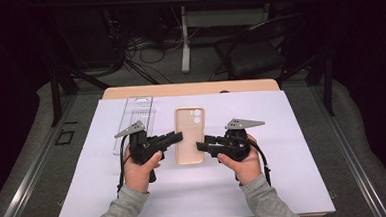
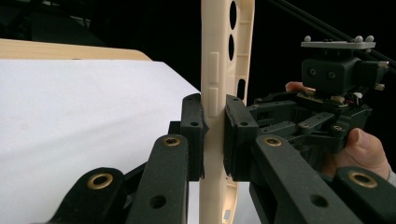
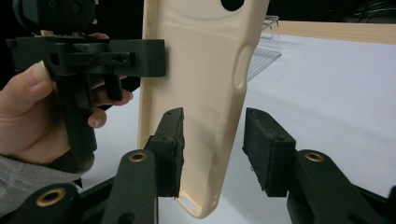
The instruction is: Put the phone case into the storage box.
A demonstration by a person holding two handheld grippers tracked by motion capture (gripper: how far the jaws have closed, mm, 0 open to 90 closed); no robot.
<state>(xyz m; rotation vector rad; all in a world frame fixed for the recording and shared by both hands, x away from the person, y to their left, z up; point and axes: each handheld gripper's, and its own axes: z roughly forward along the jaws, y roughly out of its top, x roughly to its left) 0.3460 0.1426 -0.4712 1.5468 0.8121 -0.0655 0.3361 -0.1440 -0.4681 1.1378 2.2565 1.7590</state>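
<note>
At the left, the left hand-held gripper (image 1: 175, 137) was clenched on the near long edge of the phone case (image 1: 189, 135), its matte black pads pinching the smooth cream rim. The case stood between both hands over the white-covered worktop (image 1: 110, 183), its long axis running away from the person, camera holes at the far end. At the right, the right hand-held gripper (image 1: 201, 146) straddled the opposite edge, its jaws apart and not pressing.

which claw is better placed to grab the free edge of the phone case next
Right. The left claw is already clamped on the phone case; the right claw stands open around its other edge.
</note>
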